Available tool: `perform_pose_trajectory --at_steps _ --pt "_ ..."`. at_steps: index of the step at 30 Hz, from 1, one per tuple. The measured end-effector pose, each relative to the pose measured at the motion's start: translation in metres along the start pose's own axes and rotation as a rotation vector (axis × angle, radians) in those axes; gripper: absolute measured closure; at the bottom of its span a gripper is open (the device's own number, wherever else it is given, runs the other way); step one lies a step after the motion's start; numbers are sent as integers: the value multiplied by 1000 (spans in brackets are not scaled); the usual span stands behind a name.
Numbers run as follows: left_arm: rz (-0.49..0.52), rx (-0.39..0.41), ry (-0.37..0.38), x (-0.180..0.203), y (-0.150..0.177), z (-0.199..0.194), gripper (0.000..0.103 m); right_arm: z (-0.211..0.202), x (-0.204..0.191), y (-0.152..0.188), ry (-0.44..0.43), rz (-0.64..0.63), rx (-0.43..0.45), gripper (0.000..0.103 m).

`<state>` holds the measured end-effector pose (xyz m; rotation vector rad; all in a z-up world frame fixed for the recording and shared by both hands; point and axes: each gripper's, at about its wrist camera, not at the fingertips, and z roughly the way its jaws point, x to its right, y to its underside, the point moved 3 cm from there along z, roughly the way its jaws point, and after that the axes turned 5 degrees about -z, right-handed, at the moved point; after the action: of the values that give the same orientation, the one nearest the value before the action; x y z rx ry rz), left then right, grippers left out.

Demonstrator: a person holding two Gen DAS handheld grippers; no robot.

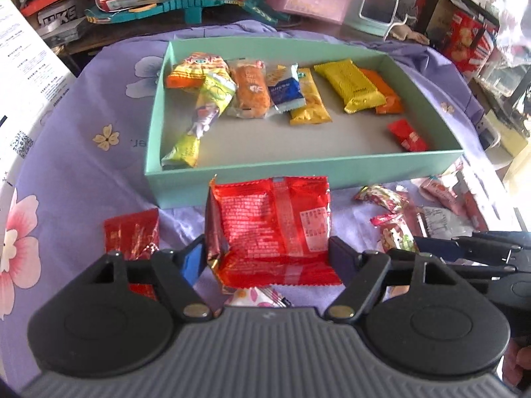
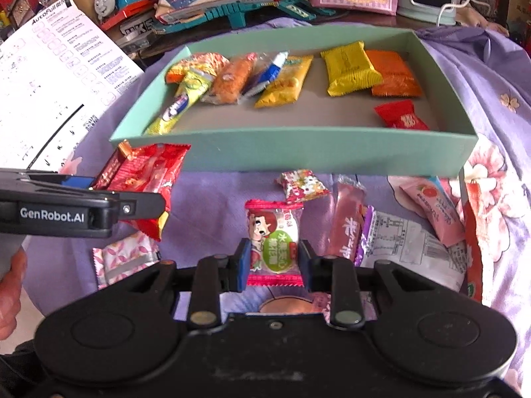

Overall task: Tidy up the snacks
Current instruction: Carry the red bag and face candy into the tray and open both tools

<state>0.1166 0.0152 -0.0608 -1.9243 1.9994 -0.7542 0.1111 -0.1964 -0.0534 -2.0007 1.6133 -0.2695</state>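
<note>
Your left gripper (image 1: 268,258) pinches the red packet (image 1: 272,229), the right gripper (image 2: 273,265) the candy (image 2: 275,242). Both are light, crinkly and slippery, so grip mid-body, not the seams.

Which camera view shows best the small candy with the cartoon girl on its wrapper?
The right wrist view: the cartoon-girl candy sits centered, held in the right hand-held gripper. The left wrist view shows it only at its right side, mostly hidden.

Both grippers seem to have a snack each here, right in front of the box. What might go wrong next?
The big red packet sits crumpled between the left gripper pads and may slip out over the green box wall. The right gripper pinches a small candy; the two grippers work close together and may collide.
</note>
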Motion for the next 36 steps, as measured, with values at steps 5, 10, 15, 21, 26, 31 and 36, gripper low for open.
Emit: perform_pose_trajectory --at_steps 5,10,15,21,26,31,36 --pt "-12 47 16 -1 -9 -17 27 -17 -5 -13 -15 -12 39 74" --pt "-45 80 34 -10 -18 -29 27 -26 -6 -25 -41 11 53 74" --pt "-60 108 17 -25 -31 -35 27 -32 -5 -42 -47 25 76 74" --pt "-101 139 37 -40 -53 -40 27 -34 -5 -70 -40 20 118 74" --pt "-97 119 76 -40 -46 -42 27 -30 -9 -69 -54 8 95 74" --pt "-59 35 87 -30 -13 -25 27 -20 -5 -51 -55 30 56 74" --pt "-5 -34 12 -24 14 8 25 -15 1 -34 -48 55 25 74"
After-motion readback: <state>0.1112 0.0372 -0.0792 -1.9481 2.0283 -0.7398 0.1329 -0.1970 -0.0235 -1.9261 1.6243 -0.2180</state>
